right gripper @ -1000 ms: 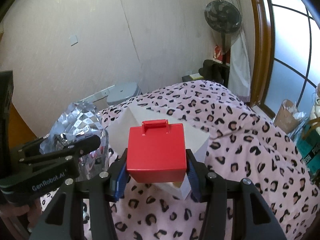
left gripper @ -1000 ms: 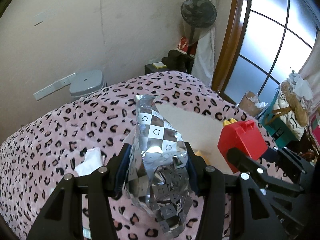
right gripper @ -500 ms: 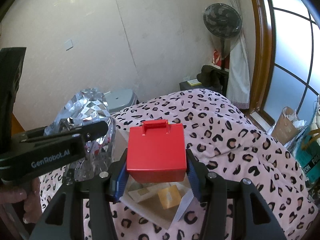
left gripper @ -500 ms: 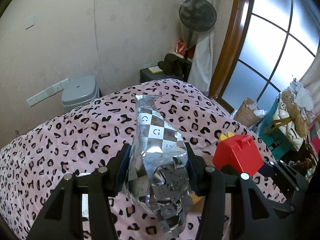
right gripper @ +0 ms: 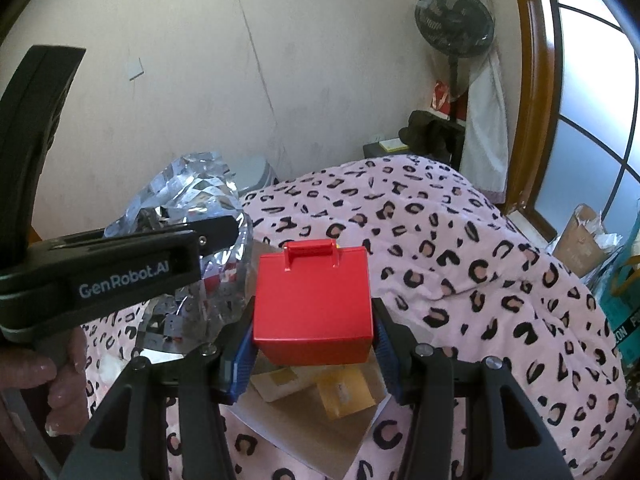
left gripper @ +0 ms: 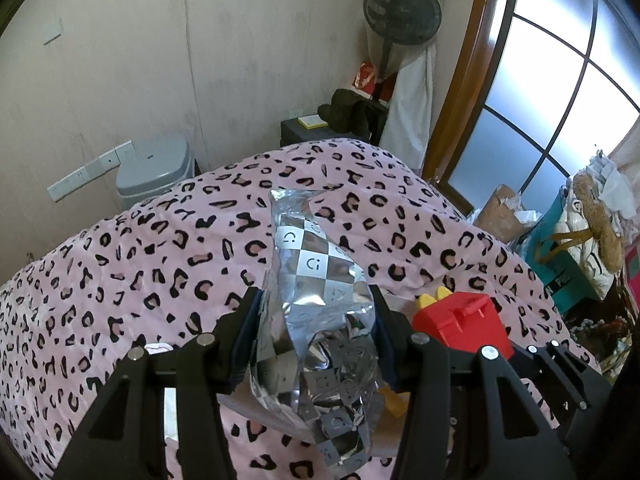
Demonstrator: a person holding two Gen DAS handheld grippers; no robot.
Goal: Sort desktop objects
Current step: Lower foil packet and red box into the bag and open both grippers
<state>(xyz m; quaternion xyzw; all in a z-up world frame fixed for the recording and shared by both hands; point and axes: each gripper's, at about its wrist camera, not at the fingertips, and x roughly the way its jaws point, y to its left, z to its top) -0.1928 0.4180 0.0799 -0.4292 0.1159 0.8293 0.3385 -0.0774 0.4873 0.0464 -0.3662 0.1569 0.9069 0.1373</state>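
Pink leopard-print fabric covers the surface, which fills both views; behind it stand a plain wall, a standing fan and a frosted window. The left gripper holds a crinkled silver foil bag between its fingers, raised above the cloth — the bag's lower end is cut off by the frame. The right gripper has its blue-padded fingers closed on a red box with a handle, also lifted clear. Beneath both sits an open cardboard box, mostly hidden by the grippers; tan and yellow packets lie inside, too small to identify. A hand grips the left tool's handle at the frame edge.
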